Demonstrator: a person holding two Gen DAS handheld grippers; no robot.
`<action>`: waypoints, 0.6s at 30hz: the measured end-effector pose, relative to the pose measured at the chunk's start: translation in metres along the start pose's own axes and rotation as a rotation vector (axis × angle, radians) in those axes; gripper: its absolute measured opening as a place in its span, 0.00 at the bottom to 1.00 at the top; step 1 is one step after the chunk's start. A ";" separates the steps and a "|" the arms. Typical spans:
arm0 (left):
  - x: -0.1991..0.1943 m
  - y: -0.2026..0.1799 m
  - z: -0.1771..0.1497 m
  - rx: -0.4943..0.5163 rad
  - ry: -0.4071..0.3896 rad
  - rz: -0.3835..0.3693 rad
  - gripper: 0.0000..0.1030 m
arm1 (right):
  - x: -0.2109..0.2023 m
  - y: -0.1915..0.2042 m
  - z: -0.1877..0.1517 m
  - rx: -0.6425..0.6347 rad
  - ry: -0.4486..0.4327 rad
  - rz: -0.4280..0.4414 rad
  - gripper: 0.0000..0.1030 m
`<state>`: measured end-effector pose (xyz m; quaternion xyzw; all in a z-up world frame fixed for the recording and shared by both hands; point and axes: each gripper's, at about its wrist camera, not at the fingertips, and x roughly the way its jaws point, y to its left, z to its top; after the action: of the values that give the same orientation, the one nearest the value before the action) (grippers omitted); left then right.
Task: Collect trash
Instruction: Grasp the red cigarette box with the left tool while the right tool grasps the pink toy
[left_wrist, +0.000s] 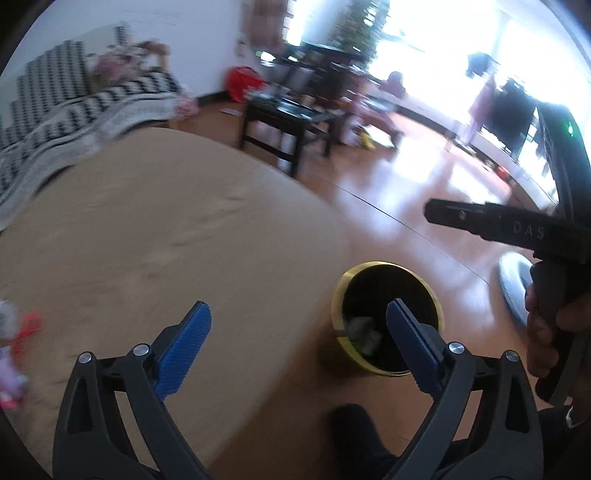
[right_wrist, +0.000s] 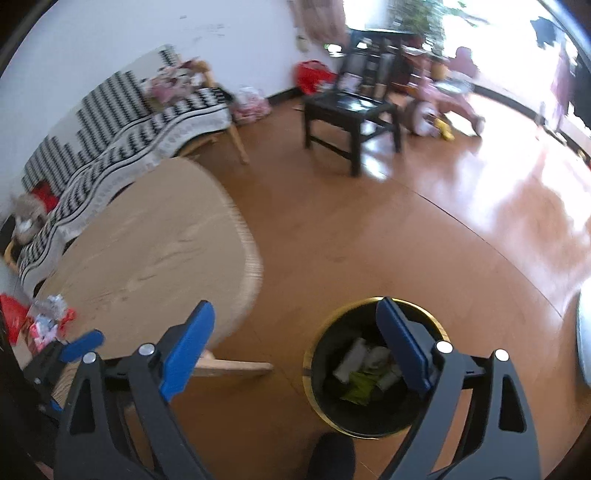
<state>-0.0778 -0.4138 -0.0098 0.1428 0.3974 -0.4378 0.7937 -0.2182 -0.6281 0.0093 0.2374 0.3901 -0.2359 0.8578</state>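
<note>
A black bin with a yellow rim (right_wrist: 309, 356) stands on the wooden floor beside the round tan table (right_wrist: 147, 251). Crumpled paper and a green wrapper (right_wrist: 364, 371) lie inside it. My right gripper (right_wrist: 295, 310) hangs open above the bin's left edge, with nothing between its blue pads. My left gripper (left_wrist: 298, 312) is also open and empty, over the table edge and the bin's rim (left_wrist: 338, 295). More litter (right_wrist: 48, 319) lies on the table at the far left, red and silvery. A blue fingertip (right_wrist: 83, 341) of the left gripper shows near it.
A sofa with a black-and-white cover (right_wrist: 122, 122) stands behind the table. A dark stool (right_wrist: 351, 118) is farther back on the glossy floor. A white round object (left_wrist: 513, 291) lies right of the bin. A dark shoe (right_wrist: 332, 458) is just before the bin.
</note>
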 end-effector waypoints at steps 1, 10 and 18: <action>-0.009 0.014 -0.003 -0.010 -0.011 0.027 0.90 | 0.002 0.012 0.002 -0.012 0.002 0.015 0.84; -0.114 0.168 -0.045 -0.141 -0.121 0.324 0.90 | 0.024 0.178 0.011 -0.199 0.022 0.171 0.84; -0.169 0.290 -0.113 -0.387 -0.102 0.483 0.90 | 0.047 0.314 -0.023 -0.381 0.064 0.294 0.84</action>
<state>0.0487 -0.0837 0.0102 0.0573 0.3876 -0.1594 0.9061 -0.0186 -0.3810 0.0294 0.1331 0.4159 -0.0229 0.8993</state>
